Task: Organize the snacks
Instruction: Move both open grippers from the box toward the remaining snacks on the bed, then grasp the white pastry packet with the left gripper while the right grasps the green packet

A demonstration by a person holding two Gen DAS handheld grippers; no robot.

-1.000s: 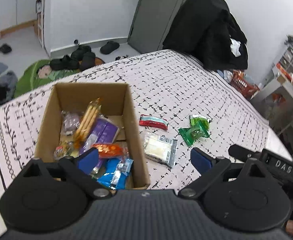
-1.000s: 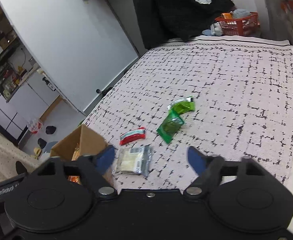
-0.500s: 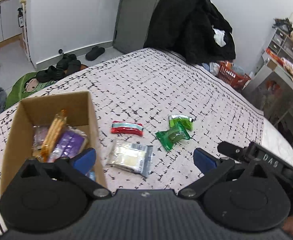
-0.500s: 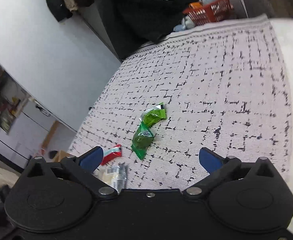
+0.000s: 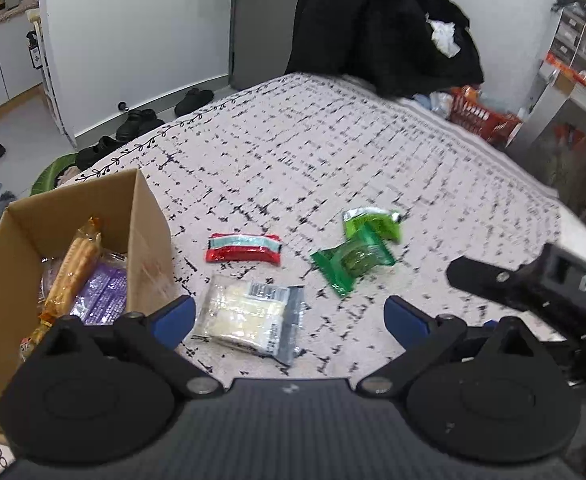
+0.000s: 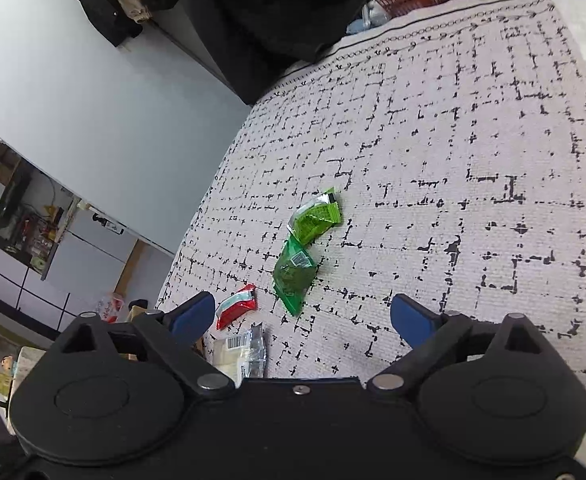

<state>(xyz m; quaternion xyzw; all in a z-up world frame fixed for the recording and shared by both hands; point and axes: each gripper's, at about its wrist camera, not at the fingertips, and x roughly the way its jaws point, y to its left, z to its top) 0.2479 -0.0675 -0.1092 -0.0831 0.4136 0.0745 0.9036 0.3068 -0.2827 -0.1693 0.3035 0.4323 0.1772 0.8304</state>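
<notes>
A cardboard box (image 5: 145, 216) with several snack packs inside stands at the left on the patterned bedspread (image 5: 333, 160). Beside it lie a red packet (image 5: 244, 247), a clear packet of pale snacks (image 5: 249, 314) and two green packets (image 5: 353, 260). My left gripper (image 5: 289, 318) is open and empty, just above the clear packet. My right gripper (image 6: 303, 318) is open and empty, with the green packets (image 6: 297, 272), the red packet (image 6: 237, 306) and the clear packet (image 6: 239, 352) ahead and to its left. Its body shows at the right of the left wrist view (image 5: 533, 284).
A chair draped with black clothes (image 5: 381, 24) stands past the far edge of the bed. An orange basket (image 5: 481, 118) sits on the floor at the right, shoes (image 5: 141, 120) on the floor at the left. A shelf unit (image 5: 573, 92) is at the far right.
My left gripper has moved right, from over the box to over the clear packet. My right gripper has swung right and tilted, and its jaws have opened wider.
</notes>
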